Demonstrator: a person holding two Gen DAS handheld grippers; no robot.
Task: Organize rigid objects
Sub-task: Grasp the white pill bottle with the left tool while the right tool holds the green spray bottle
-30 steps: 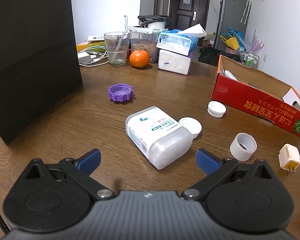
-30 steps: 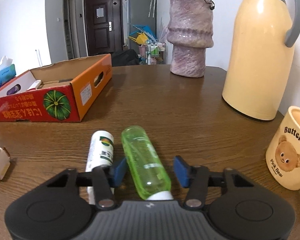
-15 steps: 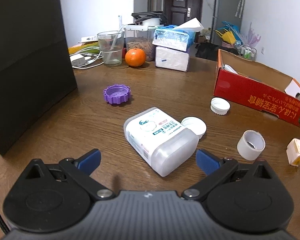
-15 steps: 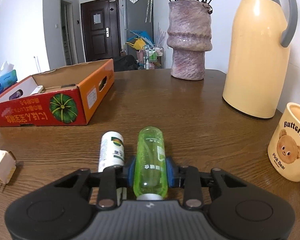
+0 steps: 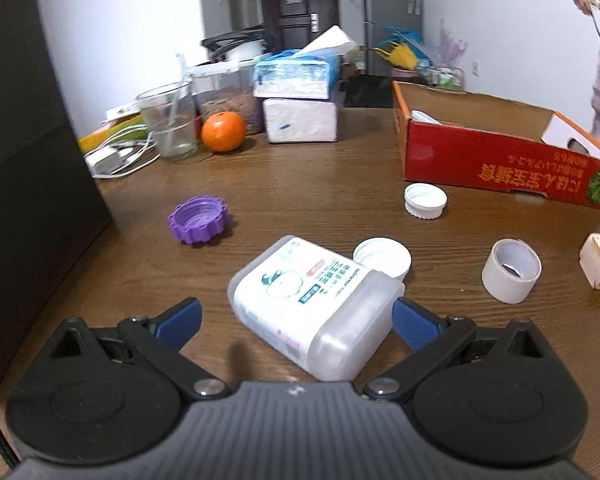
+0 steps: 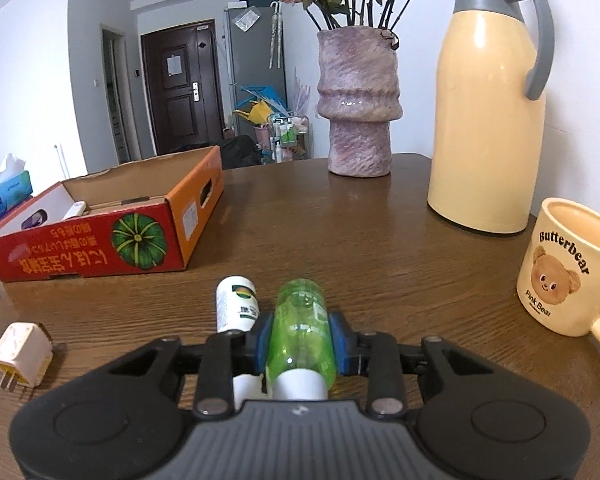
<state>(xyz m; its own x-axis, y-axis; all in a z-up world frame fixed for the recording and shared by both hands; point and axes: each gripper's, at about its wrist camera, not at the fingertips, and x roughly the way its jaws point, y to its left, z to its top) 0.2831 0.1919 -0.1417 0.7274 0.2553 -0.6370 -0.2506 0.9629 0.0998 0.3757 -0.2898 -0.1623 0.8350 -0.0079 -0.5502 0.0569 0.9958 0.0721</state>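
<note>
Left wrist: left gripper (image 5: 296,318) has crept closer, jaws spread around the white jar (image 5: 314,306) lying on the table (image 5: 320,184), no pinch yet.
Right wrist: right gripper (image 6: 302,340) just clamped the green bottle (image 6: 302,332); ready for the box (image 6: 112,236).

Small white labelled bottle (image 6: 237,303): lower half hidden behind the gripper finger. Cream bear-printed ceramic mug (image 6: 565,275): handle cut off at the right edge. Red cardboard box (image 5: 496,160): contents largely hidden by its walls; printed text blurred.

left wrist: low, forward | right wrist: same | shared: red box (image 5: 496,168)
</note>
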